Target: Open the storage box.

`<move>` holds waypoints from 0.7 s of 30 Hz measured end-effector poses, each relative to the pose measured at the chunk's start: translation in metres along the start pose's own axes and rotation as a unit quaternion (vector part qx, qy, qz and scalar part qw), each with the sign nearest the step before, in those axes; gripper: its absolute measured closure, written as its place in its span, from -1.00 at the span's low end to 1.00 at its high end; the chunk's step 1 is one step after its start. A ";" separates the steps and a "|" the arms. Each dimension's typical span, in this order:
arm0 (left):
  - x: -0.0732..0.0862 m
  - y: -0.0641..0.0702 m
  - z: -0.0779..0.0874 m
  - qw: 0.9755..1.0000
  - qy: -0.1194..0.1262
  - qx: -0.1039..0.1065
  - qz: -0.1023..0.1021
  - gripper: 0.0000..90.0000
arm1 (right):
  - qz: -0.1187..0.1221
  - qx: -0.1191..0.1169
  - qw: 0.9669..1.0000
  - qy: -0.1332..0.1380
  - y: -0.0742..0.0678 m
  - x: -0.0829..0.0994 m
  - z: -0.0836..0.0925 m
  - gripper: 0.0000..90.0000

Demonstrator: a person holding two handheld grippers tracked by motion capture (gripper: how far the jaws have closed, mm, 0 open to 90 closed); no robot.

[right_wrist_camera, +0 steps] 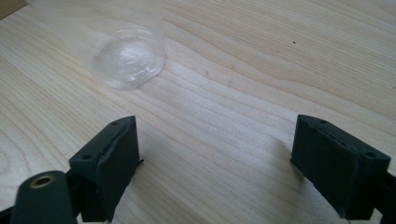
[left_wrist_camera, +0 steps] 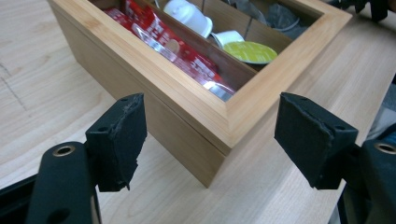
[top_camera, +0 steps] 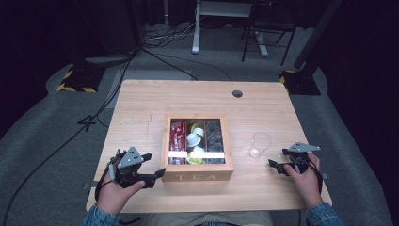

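Note:
A wooden tea box [top_camera: 197, 176] marked TEA stands open in the middle of the table, with red sachets [top_camera: 177, 134], white and lime capsules [top_camera: 194, 140] and dark packets [top_camera: 214, 134] in its compartments. My left gripper [top_camera: 155, 165] is open at the box's front left corner [left_wrist_camera: 224, 126], its jaws spread either side of that corner without touching. A clear plastic cup [top_camera: 259, 144] stands upright to the right of the box. My right gripper [top_camera: 278, 159] is open, low over the table, a little to the right of the cup [right_wrist_camera: 128, 58], with bare wood between its jaws.
The light wooden table [top_camera: 141, 108] has a round cable hole [top_camera: 237, 93] near its far edge. Beyond it are a grey floor with black cables [top_camera: 94, 113], a yellow-black striped base [top_camera: 75, 82] and desk legs [top_camera: 195, 28]. Bare wood lies left of and behind the box.

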State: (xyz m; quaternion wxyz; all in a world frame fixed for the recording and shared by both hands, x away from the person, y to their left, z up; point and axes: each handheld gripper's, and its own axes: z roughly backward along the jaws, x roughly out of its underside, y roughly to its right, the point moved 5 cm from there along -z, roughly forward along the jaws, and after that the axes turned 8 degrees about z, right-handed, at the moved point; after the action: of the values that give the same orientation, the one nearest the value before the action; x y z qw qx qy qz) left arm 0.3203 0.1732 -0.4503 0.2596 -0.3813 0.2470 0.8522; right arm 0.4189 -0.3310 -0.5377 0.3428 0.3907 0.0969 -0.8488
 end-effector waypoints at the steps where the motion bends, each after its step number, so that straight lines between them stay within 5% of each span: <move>1: 0.001 0.002 -0.003 1.000 -0.006 0.004 -0.002 -0.45 | 0.000 0.000 1.000 0.000 0.000 0.000 0.000 -0.67; 11: 0.011 0.006 -0.018 0.999 -0.042 0.014 -0.010 -0.45 | 0.000 0.000 1.000 0.000 0.000 0.000 0.000 -0.67; 21: 0.019 0.004 -0.023 0.997 -0.077 0.009 -0.019 -0.03 | 0.000 0.000 1.000 0.000 0.000 0.000 0.000 -0.67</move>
State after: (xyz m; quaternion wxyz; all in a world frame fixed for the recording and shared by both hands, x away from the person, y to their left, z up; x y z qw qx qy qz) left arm 0.3190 0.1613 -0.4774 0.2971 -0.3163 0.2268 0.8719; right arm 0.4189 -0.3310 -0.5377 0.3428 0.3907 0.0971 -0.8488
